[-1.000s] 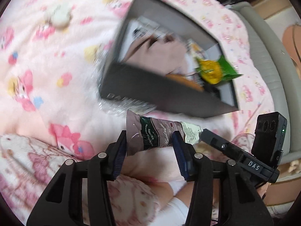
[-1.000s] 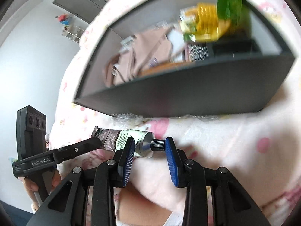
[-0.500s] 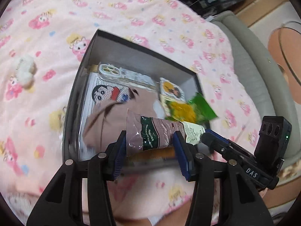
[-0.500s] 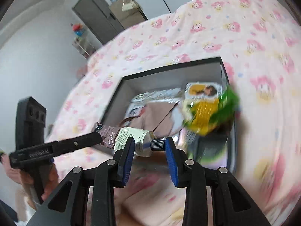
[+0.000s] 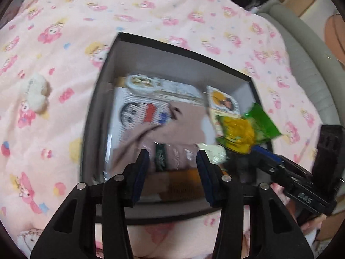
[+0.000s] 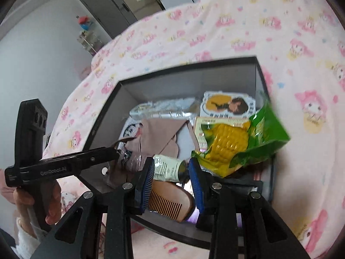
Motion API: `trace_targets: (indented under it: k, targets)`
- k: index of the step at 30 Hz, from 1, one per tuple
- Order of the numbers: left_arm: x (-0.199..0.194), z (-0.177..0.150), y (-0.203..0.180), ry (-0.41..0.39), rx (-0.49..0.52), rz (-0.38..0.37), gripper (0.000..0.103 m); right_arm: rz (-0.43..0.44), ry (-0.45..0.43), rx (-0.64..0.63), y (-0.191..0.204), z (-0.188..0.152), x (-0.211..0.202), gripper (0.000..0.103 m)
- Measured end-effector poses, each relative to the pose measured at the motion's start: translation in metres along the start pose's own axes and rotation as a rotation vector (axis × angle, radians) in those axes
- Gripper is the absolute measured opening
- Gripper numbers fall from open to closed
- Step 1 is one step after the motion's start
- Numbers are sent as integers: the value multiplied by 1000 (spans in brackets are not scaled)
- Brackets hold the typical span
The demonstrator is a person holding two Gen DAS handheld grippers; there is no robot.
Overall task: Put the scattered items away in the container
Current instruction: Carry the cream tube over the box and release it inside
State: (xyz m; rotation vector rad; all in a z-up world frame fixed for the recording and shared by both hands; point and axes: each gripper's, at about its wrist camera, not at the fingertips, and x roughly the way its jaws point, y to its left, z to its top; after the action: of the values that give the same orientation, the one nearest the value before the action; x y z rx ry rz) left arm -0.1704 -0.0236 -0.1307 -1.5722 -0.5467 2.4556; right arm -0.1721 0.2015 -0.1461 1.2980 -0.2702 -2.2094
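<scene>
Tube (image 5: 172, 158) of cream hangs over the open black box (image 5: 138, 41), lying crosswise between our two claws. Left wrist view: our left claw (image 5: 172, 168) shows its blue pads apart w/ the tube's crimped end btwn them; frame is blurred, so we can't tell if the pads actually press it. Box sits on a pink cartoon-print bed cover (image 5: 64, 21). Inside: a beige cloth (image 5: 140, 138), a cartoon-face card (image 5: 138, 112), a green and yellow corn snack bag (image 5: 243, 129) at the right side. A small white plush (image 5: 36, 92) lies on the cover, well left of the box. Right claw's black body (image 5: 301, 185) shows at lower right.

Right wrist view: our right claw (image 6: 172, 172) has its pads closed in on the tube's (image 6: 166, 170) cap end, both touching it. Below it, in the box's (image 6: 194, 67) near corner, lies a wooden comb (image 6: 170, 202). Corn bag (image 6: 237, 144) is just right of the claw. Left claw (image 6: 64, 164) reaches in from the left, its tip at the tube's crimped end, hand (image 6: 38, 202) on the handle.
</scene>
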Motion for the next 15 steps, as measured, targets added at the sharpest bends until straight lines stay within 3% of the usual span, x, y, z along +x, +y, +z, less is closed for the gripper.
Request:
trace_targets:
  k: [3, 7, 10, 15]
  targets:
    - [6, -14, -1, 49, 15, -31, 46, 18, 43, 2, 2, -4, 8, 30]
    - [39, -12, -6, 107, -6, 16, 46, -44, 79, -36, 10, -12, 19, 30]
    - [19, -14, -16, 56, 3, -9, 46, -114, 67, -51, 15, -14, 11, 30]
    - [-47, -42, -52, -85, 110, -11, 51, -246, -58, -113, 48, -18, -39, 30]
